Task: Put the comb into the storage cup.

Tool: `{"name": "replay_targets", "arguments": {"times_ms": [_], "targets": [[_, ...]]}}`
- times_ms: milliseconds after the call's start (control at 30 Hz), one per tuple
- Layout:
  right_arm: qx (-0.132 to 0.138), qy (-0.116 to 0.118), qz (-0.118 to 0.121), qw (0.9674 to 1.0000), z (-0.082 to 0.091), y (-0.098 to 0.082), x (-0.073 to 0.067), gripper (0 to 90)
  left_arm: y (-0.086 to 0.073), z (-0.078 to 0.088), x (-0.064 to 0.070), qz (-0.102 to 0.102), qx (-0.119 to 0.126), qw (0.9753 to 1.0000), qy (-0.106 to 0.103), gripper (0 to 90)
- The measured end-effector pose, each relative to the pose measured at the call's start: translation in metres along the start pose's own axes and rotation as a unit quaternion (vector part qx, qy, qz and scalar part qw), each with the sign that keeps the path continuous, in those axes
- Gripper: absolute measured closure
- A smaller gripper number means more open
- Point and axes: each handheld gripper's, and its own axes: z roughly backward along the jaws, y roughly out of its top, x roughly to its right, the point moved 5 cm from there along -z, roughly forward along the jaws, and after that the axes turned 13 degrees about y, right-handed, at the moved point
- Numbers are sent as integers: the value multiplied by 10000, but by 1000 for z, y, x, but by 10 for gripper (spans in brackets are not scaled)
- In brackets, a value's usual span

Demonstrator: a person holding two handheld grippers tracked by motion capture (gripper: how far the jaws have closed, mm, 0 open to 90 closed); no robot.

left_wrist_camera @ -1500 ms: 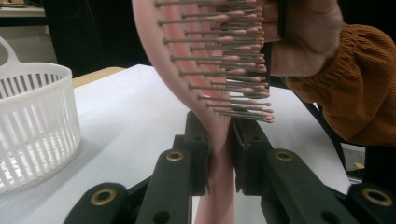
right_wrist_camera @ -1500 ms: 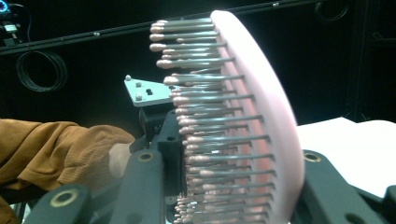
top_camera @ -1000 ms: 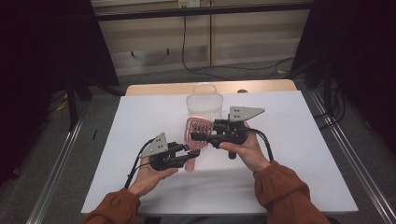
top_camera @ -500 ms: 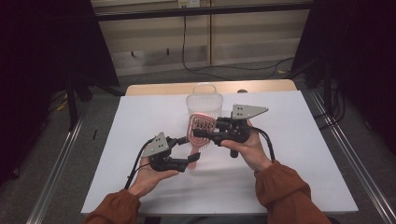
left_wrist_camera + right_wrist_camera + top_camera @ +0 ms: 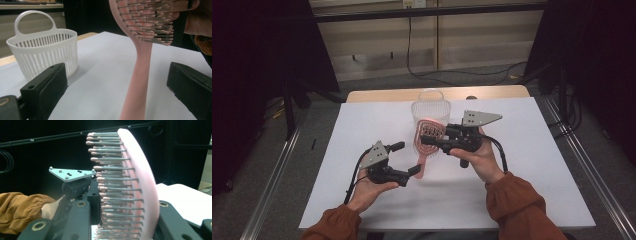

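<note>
A pink hairbrush (image 5: 422, 159) hangs over the white table, head up and handle down. My right gripper (image 5: 428, 136) is shut on its bristled head (image 5: 140, 182), one jaw on the bristle side and one on the smooth back. My left gripper (image 5: 407, 158) stands open with its jaws on either side of the handle (image 5: 138, 82), clear of it. Its jaws have just been opening. In the right gripper view the left gripper's grey plate (image 5: 71, 174) and the hand that holds it show behind the bristles.
A white slotted basket (image 5: 430, 105) with a loop handle stands on the table just behind the brush, and shows at the left of the left gripper view (image 5: 42, 50). The white table top (image 5: 532, 160) ends at a wooden strip at the back; dark frames flank it.
My left gripper's jaws have spread apart and let go of the brush handle. The right gripper keeps hold of the brush head in about the same place.
</note>
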Motion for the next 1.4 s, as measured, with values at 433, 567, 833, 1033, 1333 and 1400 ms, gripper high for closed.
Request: {"name": "replay_targets", "arguments": {"times_ms": [433,567,833,1033,1333,1400], "targets": [[70,-238,29,9997,7,3,1,646,3,15,-9,180,63,9992,349,24],[92,-265,38,9996,9,5,0,645,3,22,-12,284,202,9984,444,22],[142,-353,62,9993,12,7,2,646,2,35,-17,286,337,9973,590,14],[176,-478,91,9987,15,11,2,646,-2,47,-21,300,375,9955,820,15],[244,-624,163,9976,20,20,2,646,-9,62,-30,244,326,9913,1248,16],[255,-650,160,9974,20,22,3,646,-9,67,-31,317,358,9914,1215,18]]}}
